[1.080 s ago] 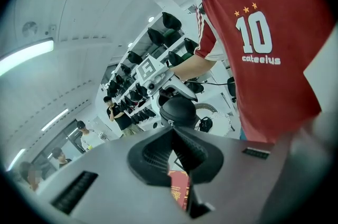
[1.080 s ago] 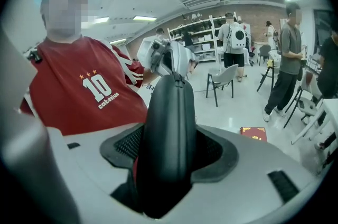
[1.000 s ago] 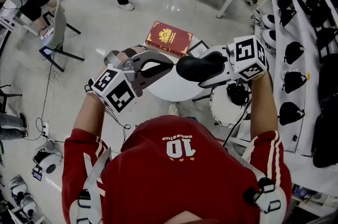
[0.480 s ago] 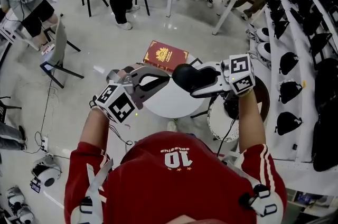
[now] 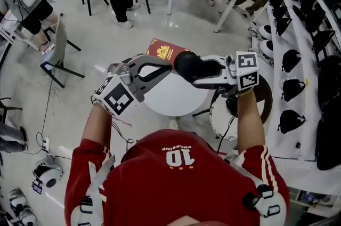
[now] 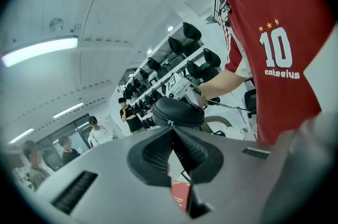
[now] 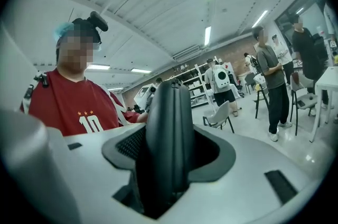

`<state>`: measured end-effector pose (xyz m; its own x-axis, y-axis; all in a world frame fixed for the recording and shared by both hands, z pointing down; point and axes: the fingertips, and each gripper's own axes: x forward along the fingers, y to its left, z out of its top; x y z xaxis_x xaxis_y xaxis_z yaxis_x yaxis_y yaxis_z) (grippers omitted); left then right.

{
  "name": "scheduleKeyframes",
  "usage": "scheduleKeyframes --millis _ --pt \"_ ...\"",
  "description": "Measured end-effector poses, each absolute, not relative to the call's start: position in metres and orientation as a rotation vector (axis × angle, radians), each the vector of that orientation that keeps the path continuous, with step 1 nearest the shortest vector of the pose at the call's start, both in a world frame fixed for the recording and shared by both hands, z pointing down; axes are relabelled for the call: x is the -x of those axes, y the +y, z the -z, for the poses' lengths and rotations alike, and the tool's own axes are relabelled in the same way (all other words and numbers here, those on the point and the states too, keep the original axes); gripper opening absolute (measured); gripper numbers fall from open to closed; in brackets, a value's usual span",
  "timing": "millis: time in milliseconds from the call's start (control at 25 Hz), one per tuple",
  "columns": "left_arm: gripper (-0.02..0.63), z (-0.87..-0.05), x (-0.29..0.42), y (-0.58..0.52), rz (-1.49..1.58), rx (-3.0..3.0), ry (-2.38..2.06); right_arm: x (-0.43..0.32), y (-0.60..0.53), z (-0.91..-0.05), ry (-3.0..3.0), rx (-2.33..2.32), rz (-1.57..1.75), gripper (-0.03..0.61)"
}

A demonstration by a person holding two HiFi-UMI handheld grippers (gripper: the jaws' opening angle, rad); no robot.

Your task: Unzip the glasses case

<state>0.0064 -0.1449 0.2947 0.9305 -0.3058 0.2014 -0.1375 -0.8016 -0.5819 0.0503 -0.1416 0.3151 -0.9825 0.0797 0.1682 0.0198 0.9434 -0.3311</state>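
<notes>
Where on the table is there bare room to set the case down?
The table shows bare from the book at its far edge to the near rim. The far edge is crowded: the book lies there, with the case held above that edge.

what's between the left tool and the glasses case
Nothing visible: the left gripper view shows the shut left tool right at the zipper pull of the glasses case.

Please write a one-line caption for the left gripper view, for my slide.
Left gripper, jaws shut, tips at the zipper of a black glasses case; red book below.
</notes>
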Motion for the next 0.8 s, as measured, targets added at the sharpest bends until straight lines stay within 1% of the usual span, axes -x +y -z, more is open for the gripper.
scheduleKeyframes --millis 280,640,800 --pt "0.006 -0.297 -0.02 -0.144 0.425 2.478 0.301 -0.05 -0.153 -0.292 -3.122 -0.006 -0.58 0.249" --pt "0.008 -0.293 -0.023 -0.152 0.39 2.494 0.358 -0.05 -0.166 -0.275 -3.266 -0.089 -0.683 0.25" --pt "0.008 -0.293 -0.021 -0.159 0.376 2.508 0.406 -0.049 -0.174 -0.273 -3.321 -0.135 -0.781 0.25"
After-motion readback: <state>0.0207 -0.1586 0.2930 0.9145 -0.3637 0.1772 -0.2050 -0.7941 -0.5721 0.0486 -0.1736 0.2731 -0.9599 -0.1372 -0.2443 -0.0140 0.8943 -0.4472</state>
